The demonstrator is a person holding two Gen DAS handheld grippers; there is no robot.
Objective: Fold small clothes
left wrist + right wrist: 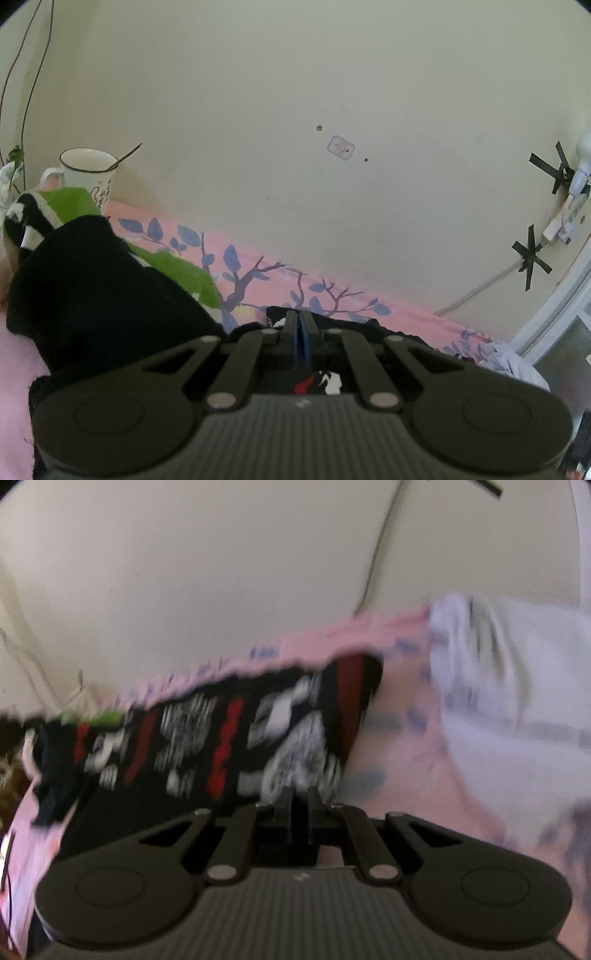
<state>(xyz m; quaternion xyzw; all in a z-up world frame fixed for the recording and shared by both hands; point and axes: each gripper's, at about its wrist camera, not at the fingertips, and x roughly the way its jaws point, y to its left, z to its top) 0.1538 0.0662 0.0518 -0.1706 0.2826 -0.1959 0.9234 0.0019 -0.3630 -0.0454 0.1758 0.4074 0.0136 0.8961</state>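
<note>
While both claws sit closed, the left claw (300,325) pins the black patterned garment's (229,731) edge on the bed (258,258). Right claw (299,801) looks clamped at its near hem, likely for folding; blur obscures the grip.

One white ceramic mug (90,173) holding one spoon (127,157), two black tape crosses (532,258) on the cream wall, one black garment with green trim (92,280), one black patterned red-and-white knit (229,734), one white crumpled cloth (517,701).
</note>
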